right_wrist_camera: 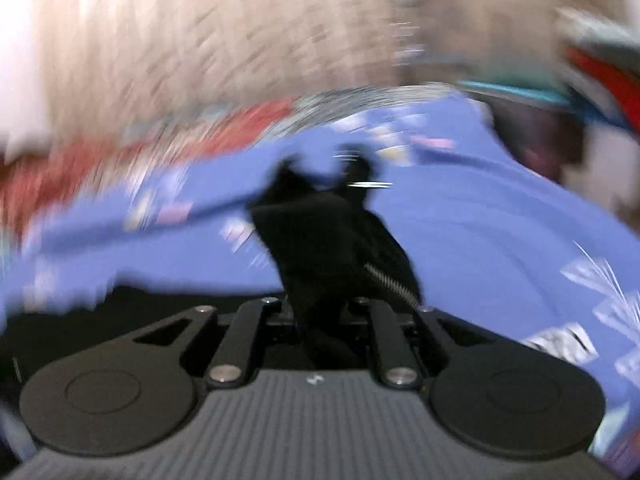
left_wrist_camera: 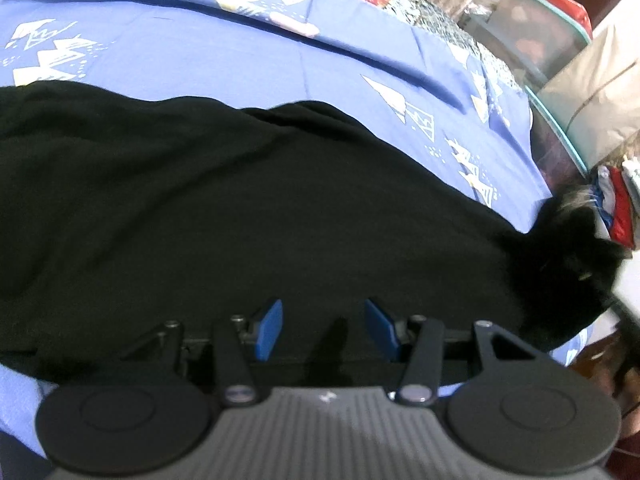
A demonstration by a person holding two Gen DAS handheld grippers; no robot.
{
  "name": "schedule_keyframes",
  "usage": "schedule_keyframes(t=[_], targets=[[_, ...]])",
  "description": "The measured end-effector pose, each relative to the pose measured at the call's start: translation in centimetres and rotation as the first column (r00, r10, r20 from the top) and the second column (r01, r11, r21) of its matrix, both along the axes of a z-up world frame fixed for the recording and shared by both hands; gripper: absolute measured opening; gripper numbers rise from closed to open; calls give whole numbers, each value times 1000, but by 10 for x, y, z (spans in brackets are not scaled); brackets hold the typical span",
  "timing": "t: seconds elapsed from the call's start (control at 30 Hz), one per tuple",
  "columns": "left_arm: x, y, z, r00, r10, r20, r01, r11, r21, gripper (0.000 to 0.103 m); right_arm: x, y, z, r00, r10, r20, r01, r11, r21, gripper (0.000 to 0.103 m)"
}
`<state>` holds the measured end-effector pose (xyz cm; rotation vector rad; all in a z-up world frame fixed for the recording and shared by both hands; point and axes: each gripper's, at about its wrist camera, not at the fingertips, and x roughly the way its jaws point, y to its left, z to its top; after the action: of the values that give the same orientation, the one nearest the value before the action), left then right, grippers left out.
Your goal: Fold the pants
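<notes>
Bedsheet (left_wrist_camera: 248, 60), blue, white-patterned; black pants (left_wrist_camera: 200, 200) spread to its near edge. Left gripper (left_wrist_camera: 324, 330) spread above them; right gripper (right_wrist_camera: 320, 312) pinching a bunched fold, lifted.

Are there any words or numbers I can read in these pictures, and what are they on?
None: no words or numbers can be read anywhere.
Left gripper: a tiny white mark on its grey body, too small to read.
Right gripper: the same kind of mark, too small to read.
Blue bedsheet: white triangle drawings only, no letters.
Black pants: no label shows.
</notes>
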<state>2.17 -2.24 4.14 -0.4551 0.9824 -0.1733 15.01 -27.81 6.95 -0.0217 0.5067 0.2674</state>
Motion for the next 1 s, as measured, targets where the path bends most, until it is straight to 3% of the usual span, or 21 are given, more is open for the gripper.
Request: schedule_keyframes(t=[0.07,0.1,0.13,0.17,0.23,0.27,0.33,0.4,0.47,0.57,0.63,0.7,0.77,0.83,0.93,1.0], targets=[[-5,9,0,1000,24,5,-24,1000,-9,47,1,44,-20,994,94,-59,-103,978,-179,24],[-8,15,0,999,38,6,-38,999,-16,47,2,66,-35,984,135,-114,-163,945,-285,32],[-10,21,0,999,53,8,-53,998,-22,48,-4,83,-50,981,151,-124,-189,895,-405,39],[-14,28,0,997,72,11,-72,997,-29,49,-12,94,-59,983,160,-92,-185,844,-504,39],[-21,41,0,995,101,20,-101,994,-39,51,-28,101,-60,978,198,-60,-193,773,-604,46],[-25,47,1,993,116,25,-114,992,-45,51,-33,99,-55,976,207,-66,-204,765,-611,51],[-33,60,1,990,140,34,-137,989,-60,52,-46,89,-37,965,253,-71,-246,776,-581,82],[-41,71,0,986,163,35,-160,984,-77,52,-54,78,-22,954,291,-69,-279,785,-553,84],[-47,80,-1,983,179,38,-175,980,-97,52,-56,65,-3,945,318,-78,-317,827,-464,82],[-53,88,0,980,193,51,-187,977,-106,52,-39,37,20,957,282,-71,-291,935,-202,61],[-57,93,2,977,203,59,-195,974,-113,52,-20,14,21,979,181,-97,-183,983,-19,41],[-61,98,5,974,215,71,-206,972,-117,52,2,-2,7,982,75,-172,-60,994,94,27],[-68,106,9,968,233,90,-222,968,-119,52,20,-11,-18,958,10,-286,43,983,180,27],[-77,117,13,960,257,111,-245,962,-118,56,28,-5,-50,910,3,-414,73,984,165,24],[-94,140,19,935,327,138,-314,944,-104,61,18,15,-40,933,-7,-360,26,999,47,23],[-105,159,19,912,383,145,-369,922,-113,66,12,21,-18,953,-22,-301,37,998,45,24]])
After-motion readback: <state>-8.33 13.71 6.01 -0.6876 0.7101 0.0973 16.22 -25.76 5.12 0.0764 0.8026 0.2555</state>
